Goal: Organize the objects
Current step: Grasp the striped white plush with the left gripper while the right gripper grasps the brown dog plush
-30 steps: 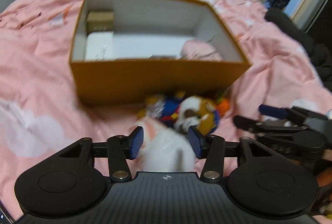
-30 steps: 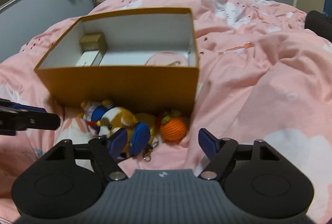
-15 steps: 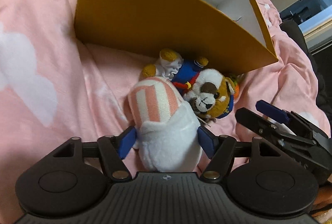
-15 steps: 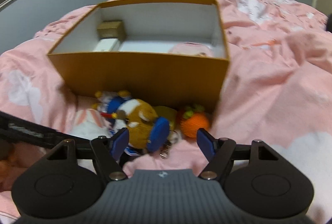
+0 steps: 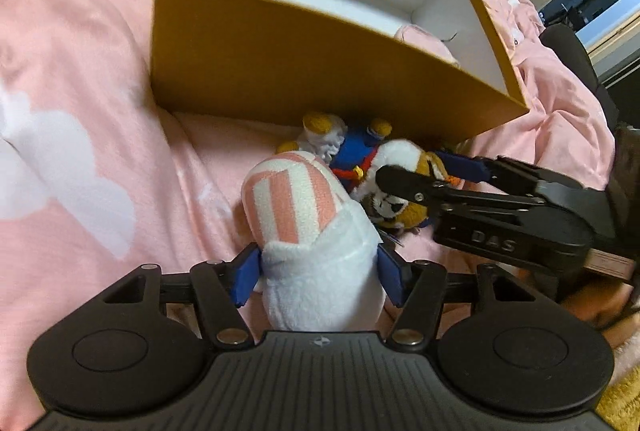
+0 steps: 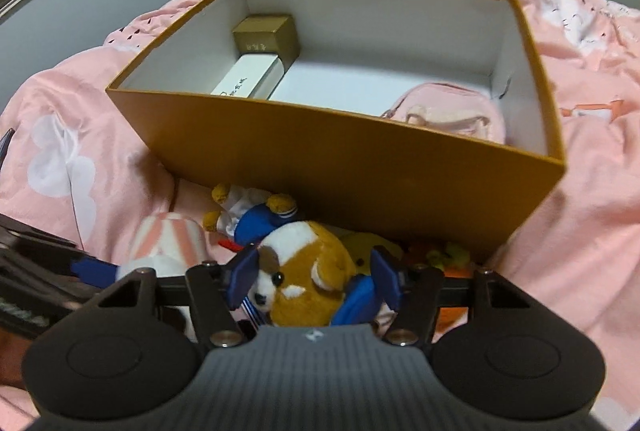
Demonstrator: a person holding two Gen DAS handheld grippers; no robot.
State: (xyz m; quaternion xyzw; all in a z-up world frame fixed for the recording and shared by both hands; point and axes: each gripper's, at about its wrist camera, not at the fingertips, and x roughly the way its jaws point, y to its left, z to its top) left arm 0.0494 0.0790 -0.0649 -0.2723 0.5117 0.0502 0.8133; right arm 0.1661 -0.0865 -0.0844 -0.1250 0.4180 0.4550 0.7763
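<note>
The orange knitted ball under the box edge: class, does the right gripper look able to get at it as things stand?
Probably not directly: the right gripper, its jaws closing around the dog plush, has that toy between it and the orange ball, tucked against the box.

The right gripper (image 6: 314, 277) is closing its blue pads around the dog plush (image 6: 304, 271), which is lying just in front of the orange box (image 6: 340, 151). A striped plush (image 6: 168, 243) is resting left of the dog, also before the box. Inside the box, a gold carton (image 6: 266, 35), a white carton (image 6: 250, 79) and a pink pouch (image 6: 448, 111) are sitting.
</note>
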